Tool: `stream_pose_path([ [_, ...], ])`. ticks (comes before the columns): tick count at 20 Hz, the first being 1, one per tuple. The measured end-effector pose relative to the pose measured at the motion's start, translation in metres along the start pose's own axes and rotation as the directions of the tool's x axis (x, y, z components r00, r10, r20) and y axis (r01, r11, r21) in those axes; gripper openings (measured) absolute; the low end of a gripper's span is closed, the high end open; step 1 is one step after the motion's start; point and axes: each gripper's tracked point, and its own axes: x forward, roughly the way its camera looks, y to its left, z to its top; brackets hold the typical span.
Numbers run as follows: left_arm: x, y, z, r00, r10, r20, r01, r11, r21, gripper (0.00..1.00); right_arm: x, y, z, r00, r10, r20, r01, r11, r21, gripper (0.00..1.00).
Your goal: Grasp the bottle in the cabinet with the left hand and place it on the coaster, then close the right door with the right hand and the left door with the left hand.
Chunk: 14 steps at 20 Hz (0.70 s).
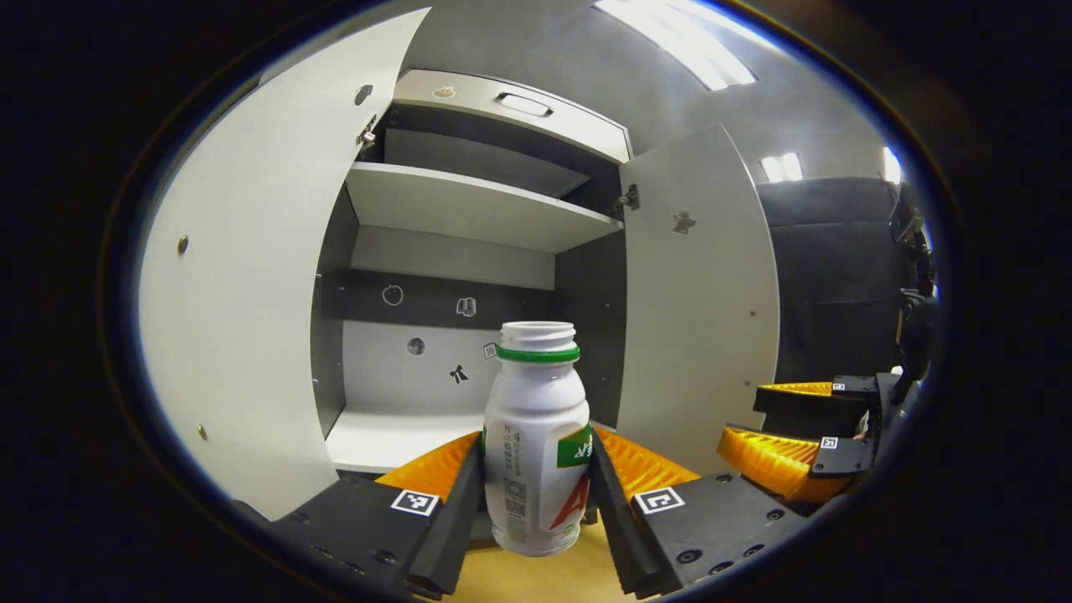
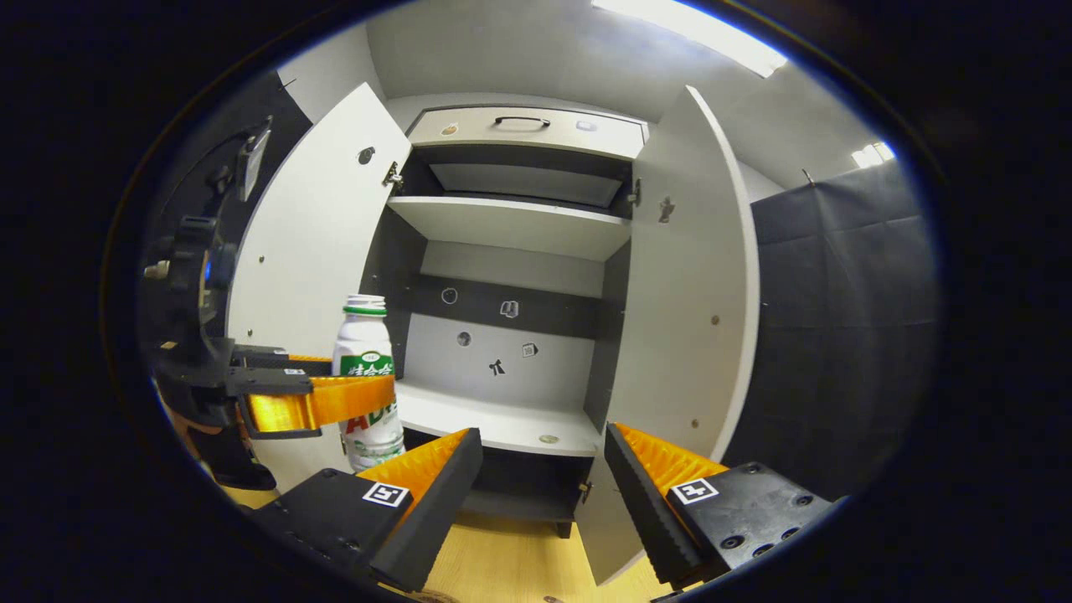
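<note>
A white bottle with a green neck ring and a green-and-red label stands upright between the fingers of my left gripper, which is shut on its body. It hangs over the wooden tabletop, in front of the open cabinet. In the right gripper view the bottle and my left gripper are at the left, in front of the left door. My right gripper is open and holds nothing, facing the cabinet's lower shelf. The right door stands wide open.
Both cabinet doors swing out toward me. A drawer with a handle tops the cabinet, and an upper shelf is bare. My right gripper sits at the far right in the left gripper view.
</note>
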Motion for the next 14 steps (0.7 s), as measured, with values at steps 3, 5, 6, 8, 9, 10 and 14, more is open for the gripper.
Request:
stream_pose_path([
  [3,-0.018,-0.02,-0.03,0.999,-0.022,-0.032,0.023,1.0,0.006,0.7,-0.013,-0.016,-0.011,0.999,-0.037,-0.035,0.037,0.999,-0.018,0.97],
  [5,-0.025,-0.031,-0.047,0.999,-0.033,-0.041,0.032,0.999,-0.028,0.7,-0.016,-0.023,-0.017,0.998,-0.048,-0.04,0.047,0.999,-0.019,0.97],
  [6,-0.028,-0.039,-0.057,0.998,-0.04,-0.048,0.039,0.999,-0.036,0.7,-0.016,-0.025,-0.022,0.998,-0.047,-0.042,0.046,0.999,-0.019,0.97],
  [8,-0.035,-0.047,-0.081,0.996,-0.04,-0.074,0.038,0.999,-0.027,0.7,-0.017,-0.026,-0.028,0.999,-0.036,-0.034,0.035,0.999,-0.02,0.97],
  [9,-0.037,-0.051,-0.095,0.996,-0.032,-0.086,0.03,0.999,-0.024,0.7,-0.017,-0.027,-0.031,0.999,-0.026,-0.026,0.026,1.0,-0.015,0.97],
  [10,-0.039,-0.056,-0.109,0.995,-0.035,-0.098,0.033,0.999,-0.027,0.7,-0.017,-0.027,-0.038,1.0,-0.013,-0.027,0.012,1.0,-0.007,0.98],
  [14,-0.05,-0.074,-0.17,0.991,-0.016,-0.132,0.008,0.998,-0.067,0.71,-0.01,-0.03,-0.079,0.997,0.043,-0.063,-0.042,0.999,0.009,0.98],
])
